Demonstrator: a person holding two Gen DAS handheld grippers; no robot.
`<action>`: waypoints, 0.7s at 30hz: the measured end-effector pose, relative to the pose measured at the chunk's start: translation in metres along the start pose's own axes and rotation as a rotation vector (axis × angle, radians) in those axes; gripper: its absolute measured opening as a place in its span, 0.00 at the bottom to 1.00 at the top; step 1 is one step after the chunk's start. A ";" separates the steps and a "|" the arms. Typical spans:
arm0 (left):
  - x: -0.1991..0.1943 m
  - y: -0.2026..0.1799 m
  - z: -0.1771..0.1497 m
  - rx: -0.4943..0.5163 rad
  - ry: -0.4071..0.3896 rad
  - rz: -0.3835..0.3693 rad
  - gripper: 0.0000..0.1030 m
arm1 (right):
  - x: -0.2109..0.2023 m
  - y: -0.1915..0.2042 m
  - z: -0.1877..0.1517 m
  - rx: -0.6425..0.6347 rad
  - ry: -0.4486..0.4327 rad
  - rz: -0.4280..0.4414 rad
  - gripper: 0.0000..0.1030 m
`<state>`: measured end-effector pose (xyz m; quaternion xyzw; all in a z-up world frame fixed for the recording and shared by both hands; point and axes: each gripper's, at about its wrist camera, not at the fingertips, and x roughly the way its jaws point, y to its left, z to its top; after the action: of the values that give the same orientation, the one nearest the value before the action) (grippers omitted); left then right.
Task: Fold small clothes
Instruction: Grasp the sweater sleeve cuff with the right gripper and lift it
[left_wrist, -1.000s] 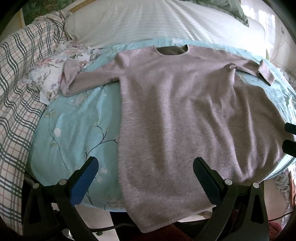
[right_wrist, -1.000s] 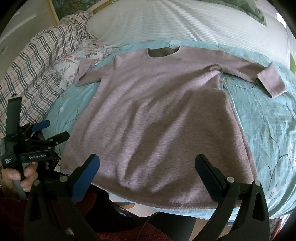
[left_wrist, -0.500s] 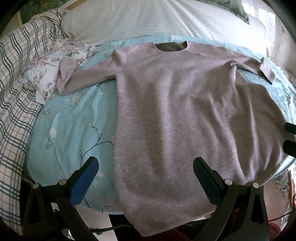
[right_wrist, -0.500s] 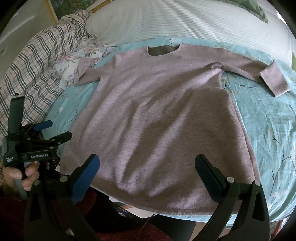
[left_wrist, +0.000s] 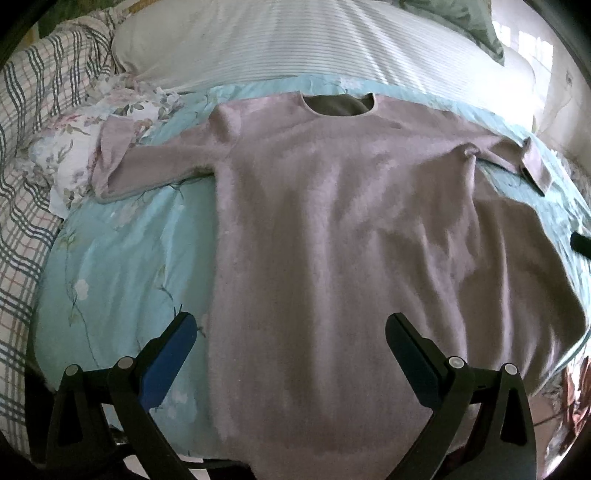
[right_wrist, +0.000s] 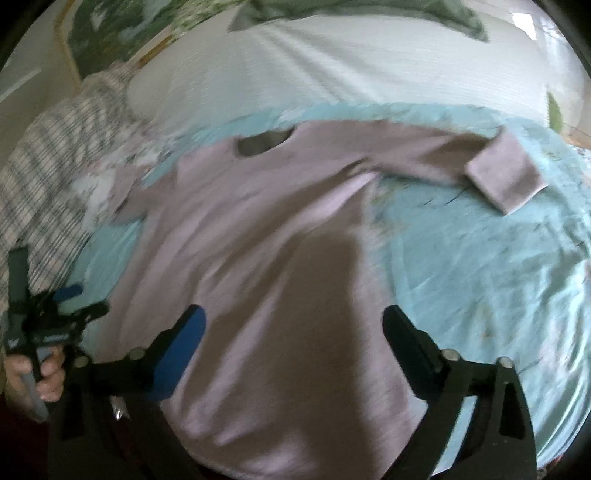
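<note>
Left wrist view shows the fuzzy mauve long-sleeved knit top (left_wrist: 332, 240) spread flat and face-up ahead of the left tongs (left_wrist: 291, 332), on a pale aqua floral quilt (left_wrist: 122, 258); no fold looks started, so I judge the whole job is yet to do. Both sleeves lie out sideways: one (left_wrist: 147, 173) far ahead and to the left of these tongs, its cuff on a crumpled white floral cloth (left_wrist: 70, 158), the other cuff (right_wrist: 506, 181) ahead and right of the right tongs (right_wrist: 291, 325). Both pairs of tongs gape wide with nothing between the pads, the hem lying just below them. The knit looks soft, thick and brushed (likely to slump rather than crease sharply), with a round bound neckline (left_wrist: 340, 105). Beyond it lies a ribbed white pillow (left_wrist: 295, 40); far left, a checked woven blanket (left_wrist: 26, 147).
</note>
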<state>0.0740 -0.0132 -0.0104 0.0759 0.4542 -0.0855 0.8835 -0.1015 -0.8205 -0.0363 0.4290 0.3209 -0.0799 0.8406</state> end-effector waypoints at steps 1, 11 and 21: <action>0.002 0.000 0.003 -0.002 -0.001 0.001 0.99 | -0.003 -0.023 0.042 0.017 -0.022 -0.036 0.86; 0.029 -0.006 0.022 0.016 0.018 0.010 0.99 | 0.029 -0.136 0.289 0.085 -0.054 -0.284 0.72; 0.059 -0.014 0.036 0.040 0.088 0.001 0.99 | 0.137 -0.133 0.366 0.188 0.068 -0.407 0.05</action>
<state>0.1328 -0.0393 -0.0382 0.0977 0.4909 -0.0905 0.8610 0.1236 -1.1662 -0.0529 0.4341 0.4202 -0.2629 0.7522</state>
